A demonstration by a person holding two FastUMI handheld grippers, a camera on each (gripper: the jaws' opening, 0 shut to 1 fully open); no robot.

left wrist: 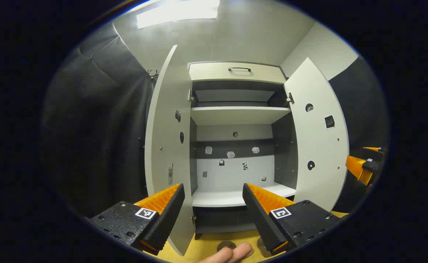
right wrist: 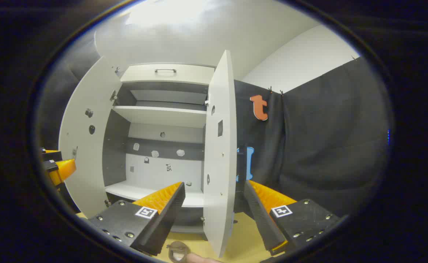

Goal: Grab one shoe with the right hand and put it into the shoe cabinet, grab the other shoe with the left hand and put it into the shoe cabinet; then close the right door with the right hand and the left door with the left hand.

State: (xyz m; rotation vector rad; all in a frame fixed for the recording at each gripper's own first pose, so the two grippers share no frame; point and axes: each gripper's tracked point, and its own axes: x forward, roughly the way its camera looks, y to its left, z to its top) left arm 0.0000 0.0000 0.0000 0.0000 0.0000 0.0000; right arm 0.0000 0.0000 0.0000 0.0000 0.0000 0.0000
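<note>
Doors are seen swung wide on the cabinet; no shoe is made out on its shelves. Right hand-held gripper is held open astride the right door edge (upright), left hand-held gripper open beside the left door.

Bright ceiling light panel blown out at top of left gripper view; similar glare top of right gripper view. Cabinet interior evenly lit, sharp. Strong fisheye bending at edges; side cloth dim.
</note>
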